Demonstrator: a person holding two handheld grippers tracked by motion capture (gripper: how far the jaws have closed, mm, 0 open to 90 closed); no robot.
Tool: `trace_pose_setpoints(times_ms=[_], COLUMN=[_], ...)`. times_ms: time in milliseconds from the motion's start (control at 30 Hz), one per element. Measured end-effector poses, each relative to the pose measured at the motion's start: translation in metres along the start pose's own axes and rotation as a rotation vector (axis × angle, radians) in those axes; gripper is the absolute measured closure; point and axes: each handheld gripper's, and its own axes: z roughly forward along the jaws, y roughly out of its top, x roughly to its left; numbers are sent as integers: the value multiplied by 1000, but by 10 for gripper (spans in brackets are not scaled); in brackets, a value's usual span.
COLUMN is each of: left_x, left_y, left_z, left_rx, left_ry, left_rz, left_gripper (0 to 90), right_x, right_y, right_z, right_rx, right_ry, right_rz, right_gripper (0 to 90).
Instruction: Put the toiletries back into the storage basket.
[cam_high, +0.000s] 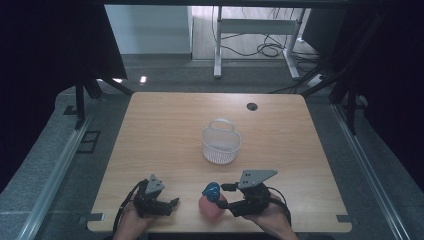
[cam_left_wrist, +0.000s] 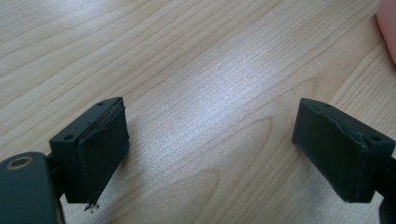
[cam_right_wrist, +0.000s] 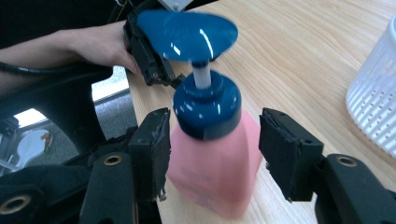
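Pale wood-grain table (cam_high: 165, 130), grey floor (cam_high: 50, 165) around, white desk frame (cam_high: 255, 30) behind.

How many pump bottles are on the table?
1. The pink pump bottle with a blue pump head stands near the table's front edge, between the jaws of the right gripper, in front of the white basket. None seems hidden.

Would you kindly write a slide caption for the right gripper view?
Right gripper closing around a pink pump bottle with a blue pump head, white basket beside.
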Motion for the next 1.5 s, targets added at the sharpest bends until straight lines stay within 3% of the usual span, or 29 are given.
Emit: trace_pose_setpoints(times_ms=[267,833,1167,1500], left_x=[0,0,0,0], left_y=[0,0,0,0], left_z=[0,0,0,0], left_rx=[-1,3,0,-3], left_ry=[0,0,-1,0], left_rz=[-1,4,-1,-3], left_gripper=[104,104,104,104], right_x=[3,5,6,-1], right_y=[11,19,24,32], right_z=[9,28,26,13], right_rx=[-5,57,88,64], right_ry=[13,-13,-49,-71], right_rz=[-23,-75,-72,-68], right_gripper=[454,505,523,523])
